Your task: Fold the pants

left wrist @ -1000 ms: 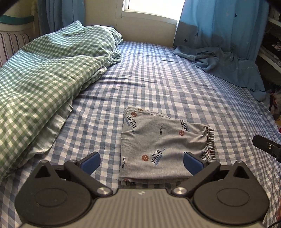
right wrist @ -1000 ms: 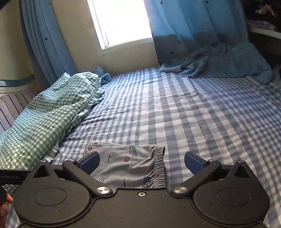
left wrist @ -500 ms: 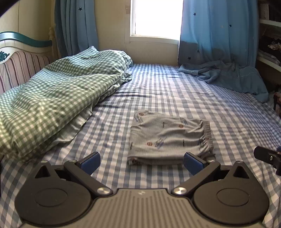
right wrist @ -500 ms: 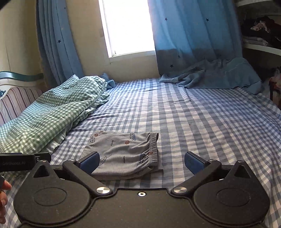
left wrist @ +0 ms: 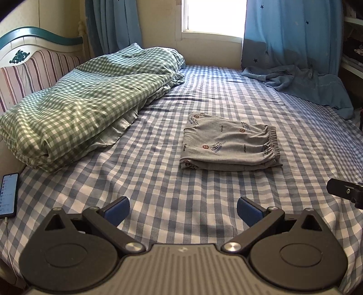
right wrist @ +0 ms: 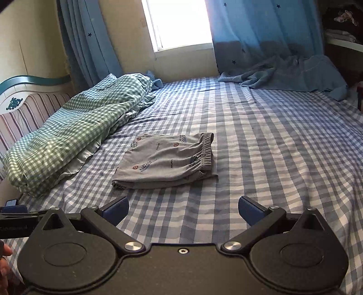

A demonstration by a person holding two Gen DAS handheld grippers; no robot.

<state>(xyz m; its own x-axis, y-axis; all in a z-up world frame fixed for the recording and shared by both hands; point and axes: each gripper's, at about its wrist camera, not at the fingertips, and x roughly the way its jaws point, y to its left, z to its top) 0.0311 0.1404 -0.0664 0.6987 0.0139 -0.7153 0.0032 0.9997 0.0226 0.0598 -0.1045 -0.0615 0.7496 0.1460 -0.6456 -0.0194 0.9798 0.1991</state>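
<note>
Both grippers have pulled back from the pants (left wrist: 229, 143) since a second ago; the garment sat right at the fingertips then, now bare sheet shows between it and them. Pants unchanged: grey, printed, folded into a flat rectangle, elastic waistband on its right edge, layered fold edge facing the cameras. Lies mid-bed on the blue-and-white checked sheet (left wrist: 172, 190), nothing touching it.

Left gripper (left wrist: 183, 207) low over the near part of the sheet, jaws spread wide, blue pads (left wrist: 118, 207) bare, nothing held. Pants sit ahead and slightly right of its centre line.

Right gripper (right wrist: 183, 207) same posture: jaws wide apart, blue pads (right wrist: 249, 208) empty, well short of the pants (right wrist: 168, 161), which lie ahead and slightly left of it. Its body also pokes into the left view at the right edge. Left unit's black body is at the lower left of the right view, with part of a hand (right wrist: 4, 261) below it.

Green checked duvet (left wrist: 79, 106) bunched along the left side of the bed, near the pants but apart. Striped headboard (left wrist: 34, 65) behind it. Phone (left wrist: 9, 195) with lit screen at the left edge of the sheet, cable attached. Blue star curtains (left wrist: 292, 34) frame the bright window (left wrist: 213, 18); crumpled blue cloth (left wrist: 306, 84) lies at the far right of the bed.
</note>
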